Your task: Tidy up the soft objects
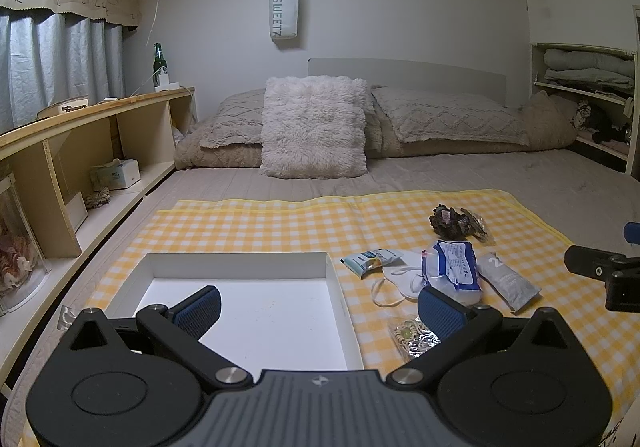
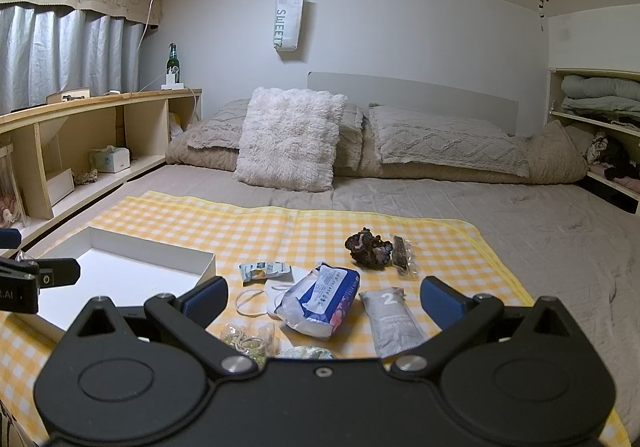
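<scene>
Grippers level above blanket (image 2: 280, 223) (jaws apart)

Black tongs (image 1: 319, 305), blue ribbed pads (image 1: 199, 310), silver pivot screws (image 1: 231, 375).

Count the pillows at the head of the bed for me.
3. A fluffy white pillow stands in front; a grey pillow lies behind it to the left, and another grey pillow lies to the right. More may be hidden behind these.
</scene>
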Motion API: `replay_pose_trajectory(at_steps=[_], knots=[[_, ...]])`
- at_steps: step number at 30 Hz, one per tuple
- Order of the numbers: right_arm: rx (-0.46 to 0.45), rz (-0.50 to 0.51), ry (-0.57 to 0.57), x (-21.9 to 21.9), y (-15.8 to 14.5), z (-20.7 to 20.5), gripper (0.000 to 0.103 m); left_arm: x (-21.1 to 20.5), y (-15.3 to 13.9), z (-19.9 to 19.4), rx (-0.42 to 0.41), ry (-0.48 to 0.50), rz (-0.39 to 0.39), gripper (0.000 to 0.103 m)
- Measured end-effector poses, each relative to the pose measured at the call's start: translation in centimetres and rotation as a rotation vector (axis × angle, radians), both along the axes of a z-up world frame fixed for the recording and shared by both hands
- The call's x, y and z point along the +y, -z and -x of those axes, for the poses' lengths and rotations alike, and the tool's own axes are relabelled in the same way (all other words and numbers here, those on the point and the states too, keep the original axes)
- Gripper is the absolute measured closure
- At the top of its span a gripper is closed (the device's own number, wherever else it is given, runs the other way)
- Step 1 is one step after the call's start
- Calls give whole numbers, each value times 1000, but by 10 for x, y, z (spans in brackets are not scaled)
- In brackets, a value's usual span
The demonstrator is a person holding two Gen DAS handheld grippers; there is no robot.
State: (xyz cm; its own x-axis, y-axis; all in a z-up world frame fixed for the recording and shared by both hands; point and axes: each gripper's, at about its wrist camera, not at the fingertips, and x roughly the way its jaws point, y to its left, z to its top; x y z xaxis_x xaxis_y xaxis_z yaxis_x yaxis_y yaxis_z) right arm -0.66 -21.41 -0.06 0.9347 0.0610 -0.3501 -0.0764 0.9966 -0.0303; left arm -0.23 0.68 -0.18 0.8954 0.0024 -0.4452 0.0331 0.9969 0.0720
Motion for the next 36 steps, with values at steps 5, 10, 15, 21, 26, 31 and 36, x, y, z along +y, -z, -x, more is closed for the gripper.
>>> replay_pose_trajectory(at_steps=[5, 10, 15, 21, 26, 31, 36], knots=[[1, 1, 0, 0, 0, 0, 0, -1, 1, 0, 1, -3, 1, 0], [1, 2, 1, 0, 0, -1, 0, 0, 1, 0, 1, -3, 1, 0], [1, 2, 0, 0, 0, -1, 0, -3, 3, -1, 2, -2, -3, 0], [2, 3, 0, 0, 0, -1, 0, -4, 3, 0, 2, -1, -4, 0], [3, 3, 0, 0, 0, -1, 0, -6, 3, -1, 2, 0, -8, 0], [3, 4, 0, 0, 0, -1, 0, -7, 2, -1, 2, 0, -8, 0], [3, 4, 0, 1, 1, -2, 0, -8, 1, -1, 1, 3, -9, 0]])
